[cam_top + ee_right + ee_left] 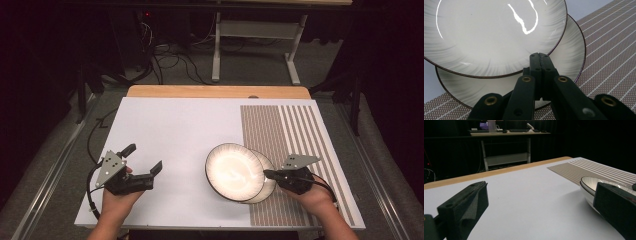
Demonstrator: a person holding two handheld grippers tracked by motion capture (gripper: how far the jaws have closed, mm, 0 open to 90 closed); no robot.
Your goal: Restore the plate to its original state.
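upper plate (234, 171): tilted, overlapping | lower plate (267, 190): flat, on striped mat (300, 140)

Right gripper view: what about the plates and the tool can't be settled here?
- Whether the right tool, jaws together, pinches the upper plate rim or only rests over it: jaws cover the contact.
- Lower plate: mostly hidden beneath the upper.
- Left gripper view: plates cut by its right jaw.

A lab or recording studio: black curtains (35, 60) close off the space, loose cables (170, 62) trail over grey carpet (260, 62), a height-adjustable desk (506, 135) with equipment stands behind, and the counter (170, 130) wears a plain white sheet beside a striped placemat (295, 145)
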